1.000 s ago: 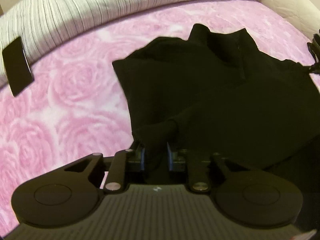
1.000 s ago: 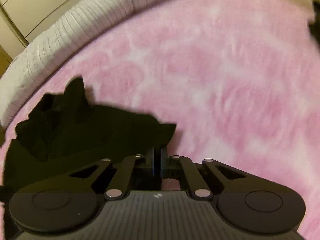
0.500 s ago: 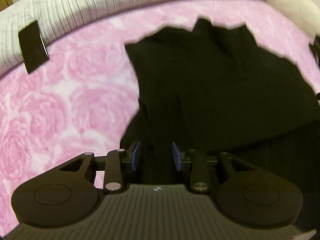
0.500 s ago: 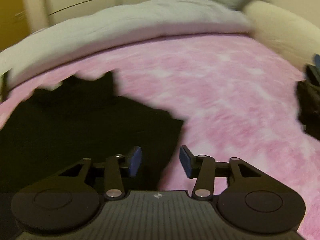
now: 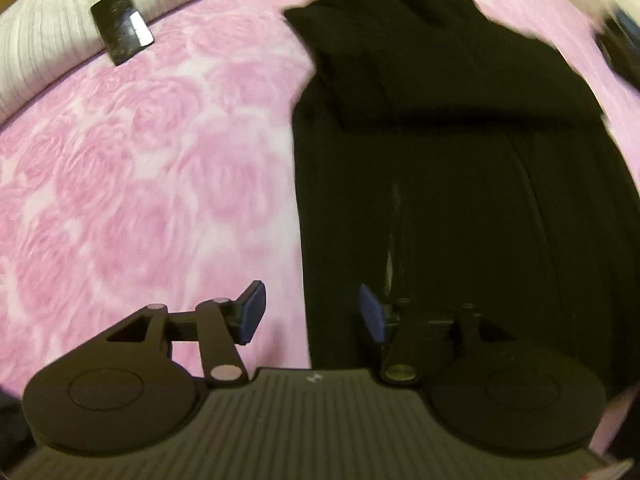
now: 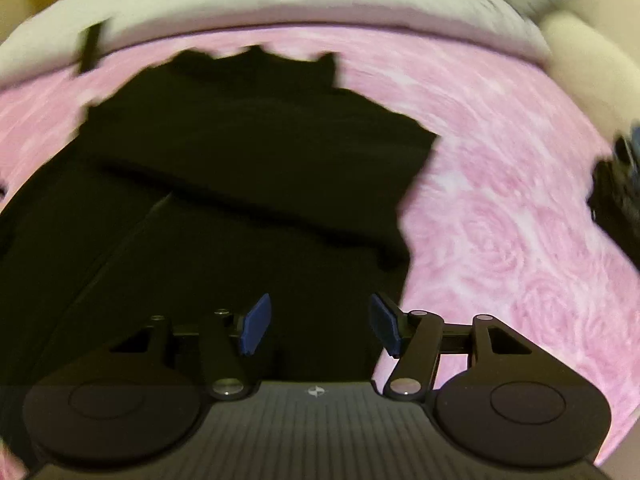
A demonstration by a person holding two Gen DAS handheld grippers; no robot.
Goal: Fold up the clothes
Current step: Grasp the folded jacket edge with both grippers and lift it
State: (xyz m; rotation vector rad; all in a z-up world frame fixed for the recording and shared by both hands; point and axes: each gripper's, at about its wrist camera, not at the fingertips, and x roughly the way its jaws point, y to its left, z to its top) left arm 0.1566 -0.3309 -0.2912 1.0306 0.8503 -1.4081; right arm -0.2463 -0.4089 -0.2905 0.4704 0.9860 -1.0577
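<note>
Two grippers are held low over a black garment (image 5: 440, 184) that is spread flat on the pink rose-patterned bed cover (image 5: 140, 184). The jaws of the left gripper (image 5: 310, 312) are parted and nothing is gripped; the garment's left edge is straddled by them. The jaws of the right gripper (image 6: 320, 322) are likewise spread and empty, set just inside the garment's right edge. A folded-over layer is seen across the far part of the cloth, so the fold is judged to be partly made. Little contrast is offered by the dark fabric, so a single layer may be mistaken for the full thickness and only the top ply pinched. If the edges are taken unevenly, the next fold would be skewed. A dark flat object (image 5: 122, 26) lies well apart near the white bedding (image 5: 36, 52).
</note>
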